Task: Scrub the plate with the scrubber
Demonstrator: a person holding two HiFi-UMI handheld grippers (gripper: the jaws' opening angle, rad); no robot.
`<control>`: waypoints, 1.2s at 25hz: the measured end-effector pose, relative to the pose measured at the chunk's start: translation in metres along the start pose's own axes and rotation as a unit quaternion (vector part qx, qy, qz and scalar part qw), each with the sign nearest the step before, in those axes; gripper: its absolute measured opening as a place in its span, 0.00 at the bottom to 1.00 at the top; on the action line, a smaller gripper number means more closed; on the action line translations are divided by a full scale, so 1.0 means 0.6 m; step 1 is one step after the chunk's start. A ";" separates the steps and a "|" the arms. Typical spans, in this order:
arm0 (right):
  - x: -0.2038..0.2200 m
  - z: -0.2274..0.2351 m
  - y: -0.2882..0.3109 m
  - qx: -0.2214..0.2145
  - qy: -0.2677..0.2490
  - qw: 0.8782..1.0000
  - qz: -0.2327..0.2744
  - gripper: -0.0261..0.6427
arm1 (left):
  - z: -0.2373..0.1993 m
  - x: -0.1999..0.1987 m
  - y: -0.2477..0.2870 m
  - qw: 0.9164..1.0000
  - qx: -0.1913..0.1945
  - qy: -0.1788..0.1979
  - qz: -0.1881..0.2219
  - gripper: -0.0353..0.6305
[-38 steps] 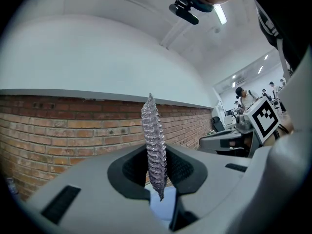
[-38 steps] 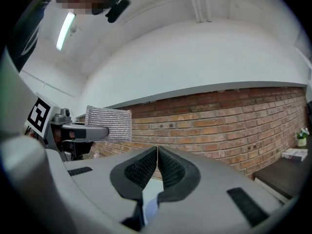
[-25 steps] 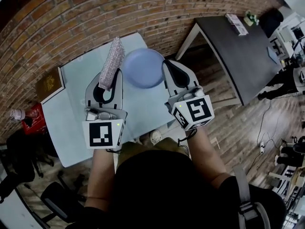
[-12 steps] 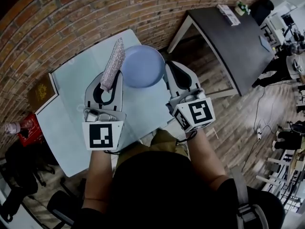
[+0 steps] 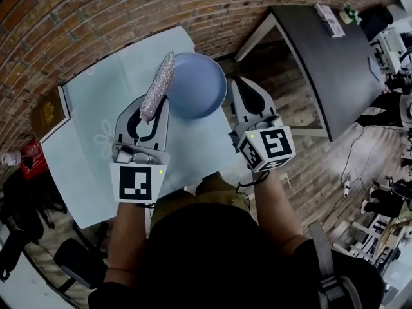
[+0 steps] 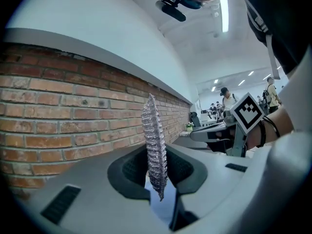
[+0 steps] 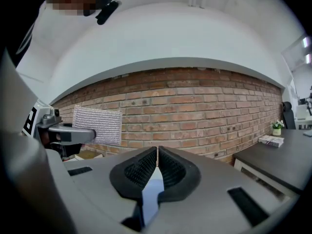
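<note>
Left gripper (image 5: 147,116): jaws narrow, clamped on the lower end of a flat, silvery mesh scrubber pad (image 5: 158,86). In the left gripper view the pad stands edge-on between the jaws.

Right gripper (image 5: 247,96): jaws pressed together, nothing between them. It is held just beside the plate's right rim. Contact cannot be told.

Scrubber long axis: runs forward along the left gripper's line, leaning slightly right. In the head view its far end overlaps the left rim of the round, shallow, lilac-blue plate (image 5: 198,86). Whether it rests on the rim or hangs above it cannot be told.

Plate: on the pale blue cloth-covered surface (image 5: 96,114), near its far right corner. It lies ahead and right of the left gripper, and ahead and left of the right gripper.

Judgement: the left gripper carries the tool and is the nearer one for the work. The move needs the pad swung right and laid flat-face down into the plate's bowl.

Beyond: red brick wall (image 5: 116,18).
</note>
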State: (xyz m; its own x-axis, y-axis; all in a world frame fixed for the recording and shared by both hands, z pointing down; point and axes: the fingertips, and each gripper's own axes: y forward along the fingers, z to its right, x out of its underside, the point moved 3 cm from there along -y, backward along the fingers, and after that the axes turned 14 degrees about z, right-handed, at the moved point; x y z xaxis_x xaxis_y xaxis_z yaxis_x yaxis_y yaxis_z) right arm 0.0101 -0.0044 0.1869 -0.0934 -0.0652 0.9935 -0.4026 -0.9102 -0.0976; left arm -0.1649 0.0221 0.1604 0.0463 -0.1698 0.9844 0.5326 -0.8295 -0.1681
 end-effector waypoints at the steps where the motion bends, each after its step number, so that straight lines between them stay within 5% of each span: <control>1: 0.012 0.014 0.007 -0.004 0.008 1.000 -0.006 0.10 | 0.004 0.010 0.011 1.000 -0.002 0.003 -0.007 0.16; 6: 0.080 0.087 0.033 -0.018 0.050 0.997 -0.047 0.10 | 0.043 0.069 0.066 0.998 0.013 0.030 -0.050 0.16; 9: 0.130 0.124 0.040 -0.027 0.077 0.993 -0.080 0.10 | 0.070 0.109 0.094 0.992 0.043 0.075 -0.087 0.16; 17: 0.254 0.193 0.042 -0.049 0.124 0.976 -0.174 0.10 | 0.121 0.200 0.138 0.978 0.054 0.110 -0.169 0.16; 25: 0.344 0.198 0.045 -0.065 0.205 0.950 -0.227 0.20 | 0.175 0.314 0.137 0.957 0.088 0.112 -0.254 0.16; 30: 0.397 0.196 0.042 -0.058 0.213 0.941 -0.258 0.20 | 0.189 0.368 0.149 0.952 0.117 0.090 -0.268 0.16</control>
State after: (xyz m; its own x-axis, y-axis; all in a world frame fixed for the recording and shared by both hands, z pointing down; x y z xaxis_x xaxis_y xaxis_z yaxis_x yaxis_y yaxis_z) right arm 0.0847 -0.0910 0.4280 -0.2054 0.5645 0.7994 -0.5886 -0.7239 0.3600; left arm -0.0109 -0.0292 0.3684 -0.4199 0.1379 0.8970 0.6132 -0.6855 0.3924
